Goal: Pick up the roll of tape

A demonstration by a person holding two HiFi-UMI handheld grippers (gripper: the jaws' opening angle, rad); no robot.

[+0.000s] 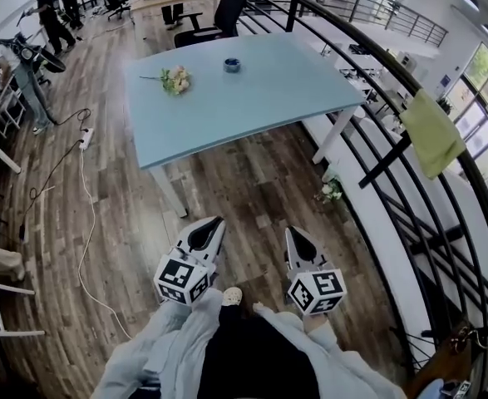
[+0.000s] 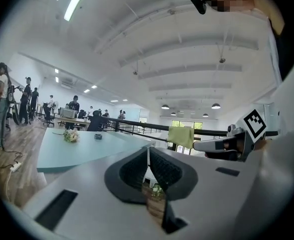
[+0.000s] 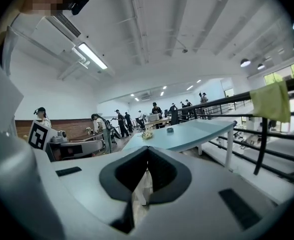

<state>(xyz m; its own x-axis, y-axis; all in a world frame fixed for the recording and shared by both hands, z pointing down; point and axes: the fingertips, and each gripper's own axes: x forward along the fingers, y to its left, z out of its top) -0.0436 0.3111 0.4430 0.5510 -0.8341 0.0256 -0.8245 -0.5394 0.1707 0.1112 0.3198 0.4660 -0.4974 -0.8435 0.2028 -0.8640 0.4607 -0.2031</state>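
While we're standing well back from the table, out on the wooden floor, nothing's been grabbed yet. The left gripper and the right gripper both have their jaws pressed together with nothing between them, held side by side close to our body. The roll of tape sits toward the far side of the table, looks to be lying flat, and is clear of the little bunch of flowers to its left. Our take on doing this bit well: walk right up to the table first and pick one gripper. Spread its jaws before we get near, then come in so one jaw drops into the hole and the other goes outside the wall.
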